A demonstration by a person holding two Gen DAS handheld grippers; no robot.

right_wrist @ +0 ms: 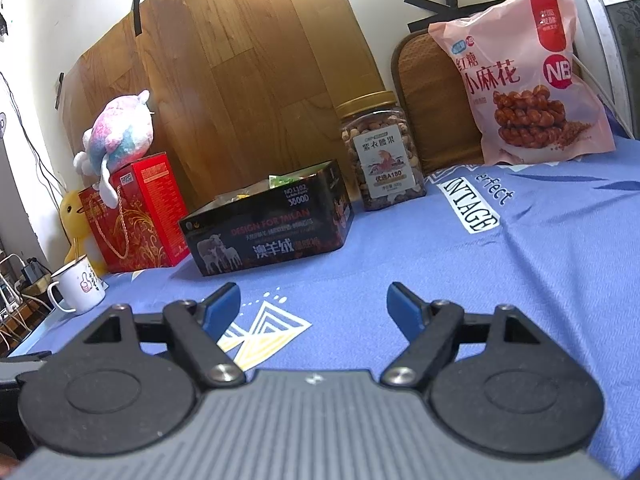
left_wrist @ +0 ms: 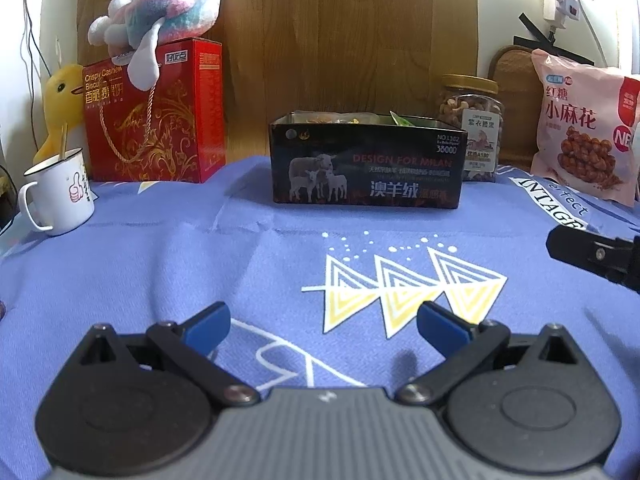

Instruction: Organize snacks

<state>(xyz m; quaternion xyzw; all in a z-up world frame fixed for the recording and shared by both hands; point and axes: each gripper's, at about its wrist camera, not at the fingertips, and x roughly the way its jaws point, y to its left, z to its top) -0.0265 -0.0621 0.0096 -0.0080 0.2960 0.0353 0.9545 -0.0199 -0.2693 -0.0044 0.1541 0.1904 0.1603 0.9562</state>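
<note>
Blue pads tip both grippers, and both stand spread wide with nothing between their fingers: the left gripper (left_wrist: 323,324) and the right gripper (right_wrist: 314,306) hover low over the blue printed cloth (left_wrist: 160,264), the right one's black finger showing at the far right edge of the left view.

Straight beyond the left gripper, well apart from it, sits one black box (left_wrist: 368,164) printed with sheep. Its long axis runs left to right across the cloth, its long printed face turned toward the grippers. From the right gripper it lies ahead and to the left, one corner angled toward that camera. It is open on top, with a few snack wrappers showing over the rim; how many I cannot tell.

Just behind its right end stands one upright jar of nuts (right_wrist: 380,156) with a gold lid. Farther right, one pink snack bag (right_wrist: 524,76) leans upright against the wall.

Left of the black box stands one red biscuit box (left_wrist: 160,116), a pastel plush toy (left_wrist: 160,16) lying on it. One yellow duck toy (left_wrist: 60,100) and one white mug (left_wrist: 60,192) sit at the far left.
</note>
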